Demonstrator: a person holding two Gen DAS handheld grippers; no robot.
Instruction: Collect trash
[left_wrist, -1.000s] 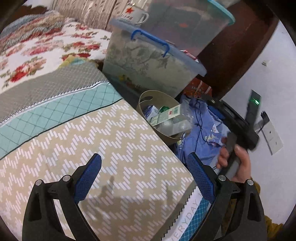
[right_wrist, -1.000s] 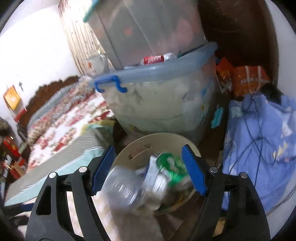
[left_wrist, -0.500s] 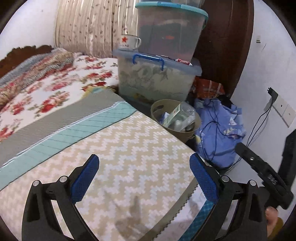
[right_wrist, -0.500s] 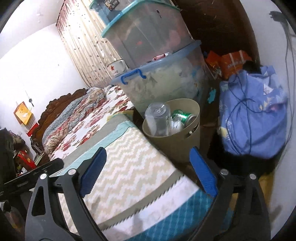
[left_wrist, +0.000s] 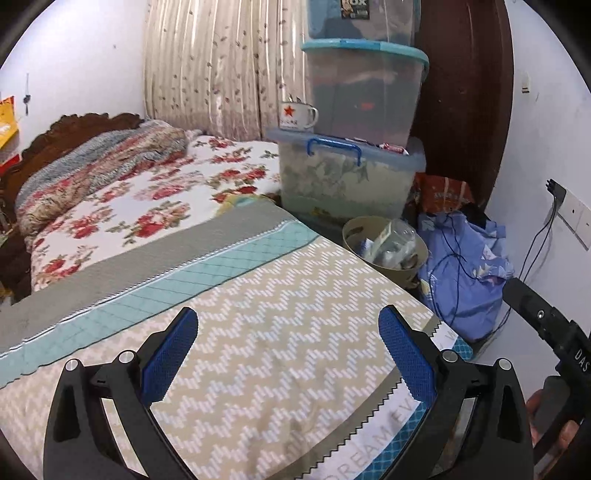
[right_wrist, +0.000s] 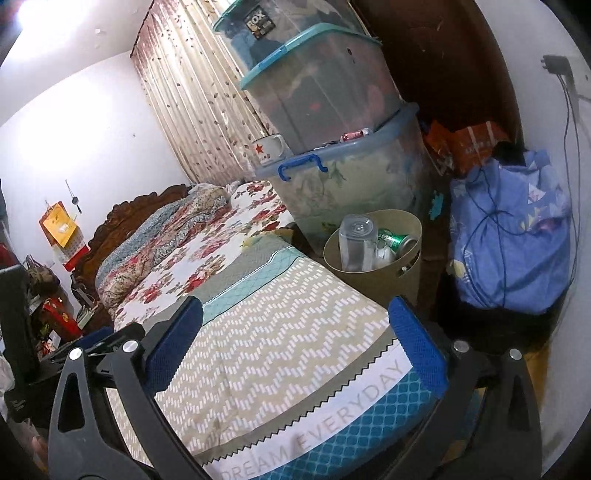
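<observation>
A tan trash bin (right_wrist: 384, 280) stands on the floor at the bed's far corner; it also shows in the left wrist view (left_wrist: 354, 230). In it stand a clear plastic bottle (right_wrist: 356, 243), a green can (right_wrist: 397, 240) and a carton (left_wrist: 382, 236). My left gripper (left_wrist: 288, 354) is open and empty above the zigzag blanket (left_wrist: 258, 317). My right gripper (right_wrist: 295, 343) is open and empty above the same blanket's corner (right_wrist: 280, 354), well back from the bin.
Stacked plastic storage boxes (left_wrist: 347, 173) with a star mug (left_wrist: 295, 116) stand behind the bin. A blue cloth bundle with a cable (right_wrist: 509, 229) lies right of it. A floral bedspread (left_wrist: 147, 206) covers the far bed. Wall sockets (left_wrist: 572, 218) are at right.
Both grippers have pulled back and up from the bin, which now looks smaller and farther. The bottle dropped from the right gripper into the bin a second ago.
</observation>
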